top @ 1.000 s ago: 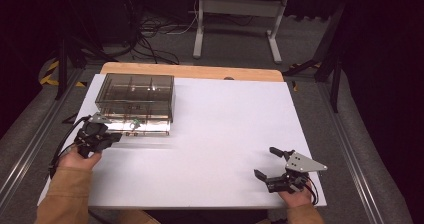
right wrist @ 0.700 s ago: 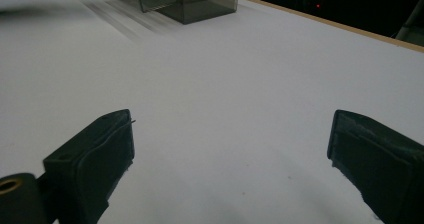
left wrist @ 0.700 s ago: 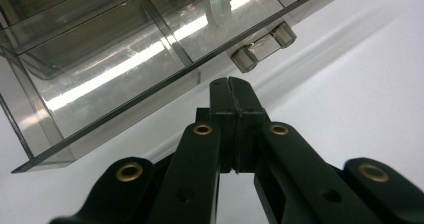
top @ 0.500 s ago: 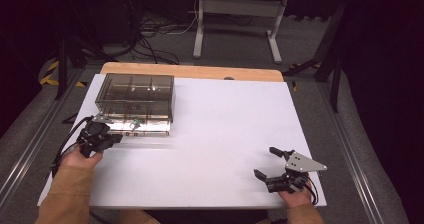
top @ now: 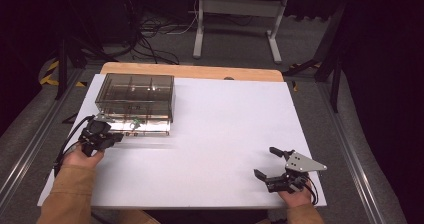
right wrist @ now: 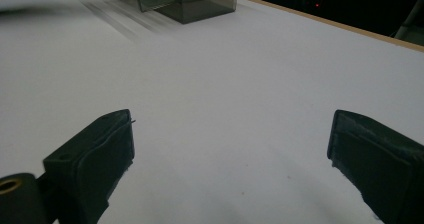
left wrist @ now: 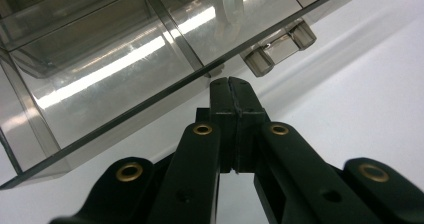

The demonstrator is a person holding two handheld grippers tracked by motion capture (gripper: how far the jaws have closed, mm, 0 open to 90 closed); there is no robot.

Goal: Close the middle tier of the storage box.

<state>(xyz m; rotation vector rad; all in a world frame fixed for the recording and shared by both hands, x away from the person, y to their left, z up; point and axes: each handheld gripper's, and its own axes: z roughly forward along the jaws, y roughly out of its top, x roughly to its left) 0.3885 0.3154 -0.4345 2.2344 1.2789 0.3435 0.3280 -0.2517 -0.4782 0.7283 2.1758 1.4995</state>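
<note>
Compartment box [top: 136, 95], clear smoked plastic, lid hinged open: far-left of white table [top: 225, 134]. Left gripper [top: 107, 137]: jaws clenched, empty, tips at the lid's front edge. Right gripper [top: 267, 163]: released, wide, near-right, well apart

A dim lab or recording studio.
White-topped wooden table [top: 225, 129] on grey carpet, black cables [top: 155, 31] snaking across the floor, a grey metal stand frame [top: 235, 19] behind.
</note>
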